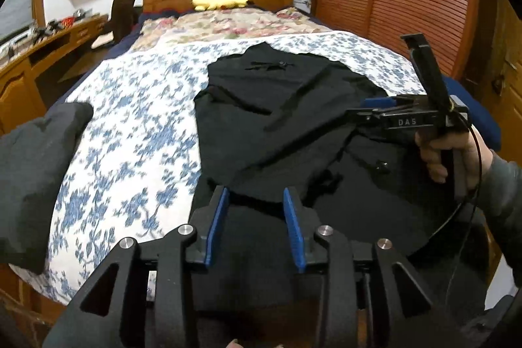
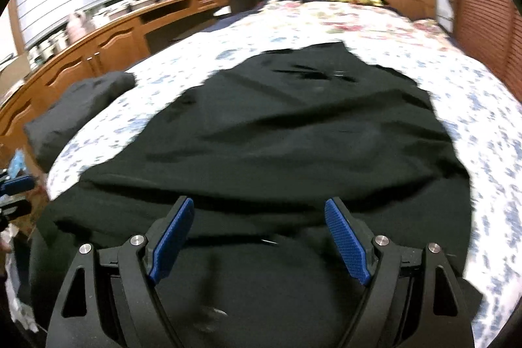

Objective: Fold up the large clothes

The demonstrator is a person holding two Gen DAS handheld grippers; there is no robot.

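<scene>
Left gripper sits nearest the lens, its blue pads partly apart with nothing pinched between them; the near hem of the black garment lies just beyond and beneath the tips. Right gripper stands wide and empty, hovering above the same cloth. The garment is large, dark and matte, spread lengthwise on the blue floral bedspread ahead of both tools, with one layer folded diagonally over itself, shallow creases across the middle and a drawstring near the far end. A folded dark grey garment rests left of the left gripper, well apart, at the bed's edge
</scene>
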